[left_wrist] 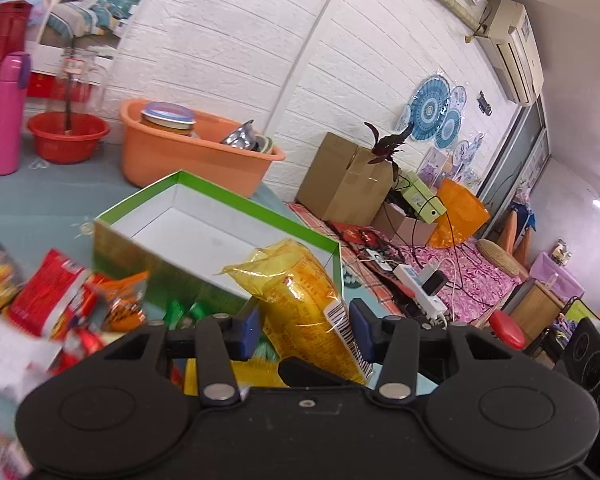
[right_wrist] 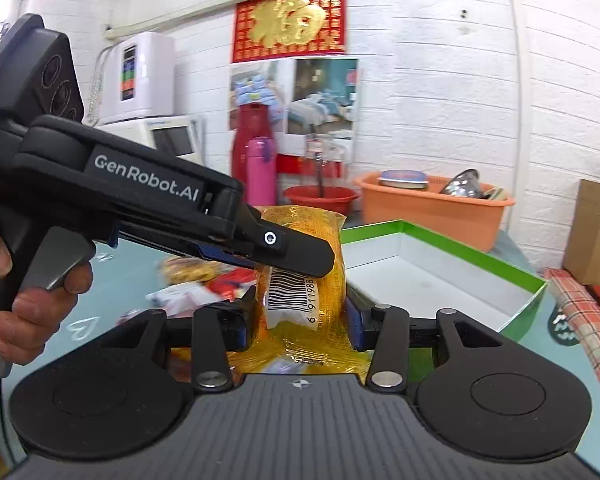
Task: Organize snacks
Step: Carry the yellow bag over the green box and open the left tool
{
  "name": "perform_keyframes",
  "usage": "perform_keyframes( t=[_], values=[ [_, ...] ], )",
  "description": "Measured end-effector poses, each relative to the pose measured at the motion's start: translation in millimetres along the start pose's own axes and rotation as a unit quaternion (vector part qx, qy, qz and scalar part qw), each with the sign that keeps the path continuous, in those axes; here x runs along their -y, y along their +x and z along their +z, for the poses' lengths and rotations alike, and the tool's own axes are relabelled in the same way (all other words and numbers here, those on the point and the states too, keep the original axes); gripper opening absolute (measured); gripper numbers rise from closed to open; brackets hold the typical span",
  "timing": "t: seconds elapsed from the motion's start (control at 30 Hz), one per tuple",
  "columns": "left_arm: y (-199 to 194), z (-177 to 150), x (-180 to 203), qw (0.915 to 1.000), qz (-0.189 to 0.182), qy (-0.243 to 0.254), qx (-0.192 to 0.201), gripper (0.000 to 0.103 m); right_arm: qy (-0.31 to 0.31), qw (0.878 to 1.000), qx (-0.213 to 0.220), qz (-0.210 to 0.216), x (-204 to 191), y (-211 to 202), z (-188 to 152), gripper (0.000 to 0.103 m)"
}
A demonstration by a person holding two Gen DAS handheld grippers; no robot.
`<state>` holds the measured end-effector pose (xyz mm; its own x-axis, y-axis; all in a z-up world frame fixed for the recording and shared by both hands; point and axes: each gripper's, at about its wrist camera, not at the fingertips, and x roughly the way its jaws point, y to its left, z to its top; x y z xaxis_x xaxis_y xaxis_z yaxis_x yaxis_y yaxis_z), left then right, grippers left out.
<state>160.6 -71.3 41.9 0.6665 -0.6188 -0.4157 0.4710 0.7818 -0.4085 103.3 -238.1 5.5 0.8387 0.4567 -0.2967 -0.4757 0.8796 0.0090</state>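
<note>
Both grippers hold one yellow snack packet (left_wrist: 300,296) with a barcode label. My left gripper (left_wrist: 305,330) is shut on it, its blue pads pressing both sides. My right gripper (right_wrist: 301,320) is shut on the same yellow packet (right_wrist: 303,292) lower down. The left gripper (right_wrist: 292,246) crosses the right wrist view from the left, a hand on its trigger. The packet is held upright above the table, just in front of an open green-rimmed box (left_wrist: 204,216) with a white inside, also in the right wrist view (right_wrist: 479,268).
A heap of loose snack packets (left_wrist: 60,292) lies left of the box on the blue-green table (left_wrist: 28,200). Behind stand an orange tub (left_wrist: 180,160), a red basin (left_wrist: 66,136) and a pink bottle (left_wrist: 8,116). Cardboard boxes (left_wrist: 347,180) and cables sit to the right.
</note>
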Motion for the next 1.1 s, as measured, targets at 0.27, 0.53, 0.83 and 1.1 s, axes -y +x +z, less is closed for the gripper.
perform_keyframes(
  t=[0.27, 0.53, 0.83, 1.1],
  values=[
    [68, 31, -20, 0.9993, -0.031, -0.017, -0.014, 0.065, 0.009, 0.999, 0.001, -0.036, 50, 34, 3, 0.074],
    [111, 43, -39, 0.9987, -0.032, -0.022, -0.034, 0.065, 0.028, 0.999, -0.017, -0.038, 85, 72, 0, 0.074],
    [110, 37, -46, 0.9996, -0.003, -0.009, -0.025, 0.103, 0.034, 0.995, -0.042, -0.081, 92, 88, -18, 0.103],
    [46, 36, -28, 0.9996, 0.026, 0.005, 0.008, 0.103, 0.034, 0.996, -0.026, -0.084, 74, 53, -6, 0.103]
  ],
)
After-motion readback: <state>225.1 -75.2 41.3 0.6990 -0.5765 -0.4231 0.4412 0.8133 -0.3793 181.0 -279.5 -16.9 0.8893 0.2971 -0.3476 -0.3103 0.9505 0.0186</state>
